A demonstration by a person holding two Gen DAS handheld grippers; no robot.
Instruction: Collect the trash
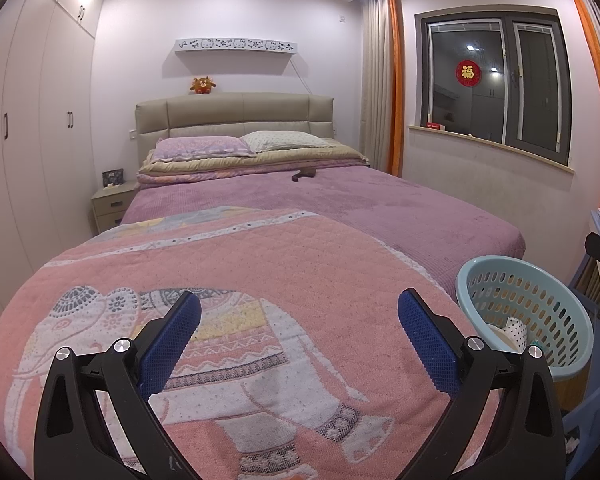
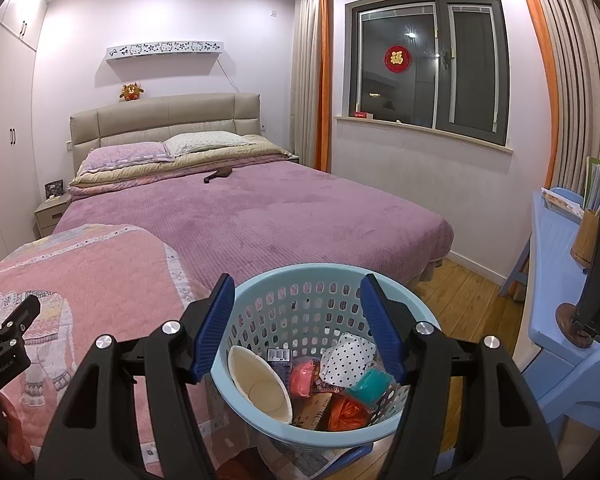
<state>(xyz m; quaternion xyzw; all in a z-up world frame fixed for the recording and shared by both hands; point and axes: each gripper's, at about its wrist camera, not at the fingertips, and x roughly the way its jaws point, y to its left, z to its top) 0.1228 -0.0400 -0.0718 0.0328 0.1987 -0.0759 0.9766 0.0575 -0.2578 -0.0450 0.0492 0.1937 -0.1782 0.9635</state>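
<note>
A light blue perforated basket (image 2: pixel 320 276) stands at the foot of the bed and holds trash: a paper cup (image 2: pixel 260 384), a polka-dot wrapper (image 2: pixel 346 356), a pink piece (image 2: pixel 302 376), an orange bag (image 2: pixel 346 410) and a teal piece (image 2: pixel 370 386). My right gripper (image 2: pixel 298 296) is open and empty, right above the basket. My left gripper (image 1: pixel 300 308) is open and empty over the pink elephant blanket (image 1: pixel 260 264). The basket also shows at the right of the left wrist view (image 1: pixel 476 272).
The bed has a purple cover (image 2: pixel 280 208), two pillows (image 2: pixel 128 152) and a dark object (image 2: pixel 218 175) near them. A blue table (image 2: pixel 548 248) with a phone stand (image 2: pixel 598 280) is at the right. A nightstand (image 1: pixel 110 204) and wardrobe (image 1: pixel 28 120) are on the left.
</note>
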